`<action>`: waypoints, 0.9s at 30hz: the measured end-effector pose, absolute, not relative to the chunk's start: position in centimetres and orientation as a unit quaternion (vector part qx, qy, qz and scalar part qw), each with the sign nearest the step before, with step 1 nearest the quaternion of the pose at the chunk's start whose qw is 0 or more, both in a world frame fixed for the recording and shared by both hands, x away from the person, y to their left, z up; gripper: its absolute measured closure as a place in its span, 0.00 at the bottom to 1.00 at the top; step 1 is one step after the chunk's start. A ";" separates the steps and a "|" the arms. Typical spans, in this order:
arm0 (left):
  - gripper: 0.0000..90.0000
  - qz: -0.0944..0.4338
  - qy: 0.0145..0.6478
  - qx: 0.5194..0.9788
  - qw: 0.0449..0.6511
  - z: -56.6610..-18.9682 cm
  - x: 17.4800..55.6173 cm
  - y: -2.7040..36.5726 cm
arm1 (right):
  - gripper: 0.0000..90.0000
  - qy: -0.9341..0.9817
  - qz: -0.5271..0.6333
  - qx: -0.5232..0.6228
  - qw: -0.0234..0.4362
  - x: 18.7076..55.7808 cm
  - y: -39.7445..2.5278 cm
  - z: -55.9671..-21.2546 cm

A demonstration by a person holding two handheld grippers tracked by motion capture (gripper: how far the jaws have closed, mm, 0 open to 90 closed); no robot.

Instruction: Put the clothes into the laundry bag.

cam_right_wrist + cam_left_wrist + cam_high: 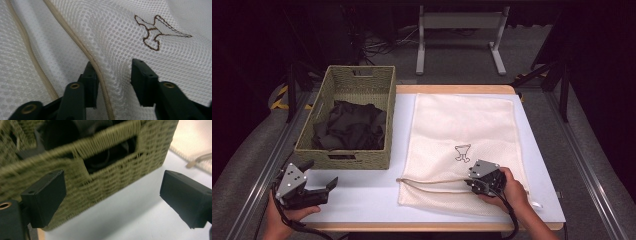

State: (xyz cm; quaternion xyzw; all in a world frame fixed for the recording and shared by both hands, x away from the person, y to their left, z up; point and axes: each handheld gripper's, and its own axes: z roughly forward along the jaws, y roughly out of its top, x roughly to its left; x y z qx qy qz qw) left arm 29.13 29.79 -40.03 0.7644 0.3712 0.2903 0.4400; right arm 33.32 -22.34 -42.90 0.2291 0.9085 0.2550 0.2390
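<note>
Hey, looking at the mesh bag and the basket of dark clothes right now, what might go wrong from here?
1. The right tool has its jaws open astride a ridge of the mesh bag beside the cord; closing might pinch both layers and keep the bag shut.
2. It might catch the cord and bunch the opening.
3. The left tool is open near the basket; reaching for the dark clothes, it might snag the woven rim.

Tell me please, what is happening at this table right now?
A person works with two handheld grippers. The right gripper is down on a cream mesh laundry bag lying flat on the table, its jaws open around a fold beside the drawstring. The left gripper is open, holding nothing, in front of a woven basket that holds dark clothes.
</note>
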 end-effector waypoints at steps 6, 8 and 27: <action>0.04 0.288 0.345 0.790 0.417 -37.1 31.8 28.8 | 0.92 0.911 0.244 0.223 0.247 33.8 -21.5 -42.7; 0.04 0.283 0.336 0.796 0.416 -36.2 32.7 28.3 | 0.94 0.907 0.251 0.232 0.247 34.0 -21.6 -42.3; 0.03 0.229 0.289 0.883 0.291 -33.6 42.7 22.2 | 0.92 0.892 0.295 0.238 0.247 33.3 -22.1 -41.4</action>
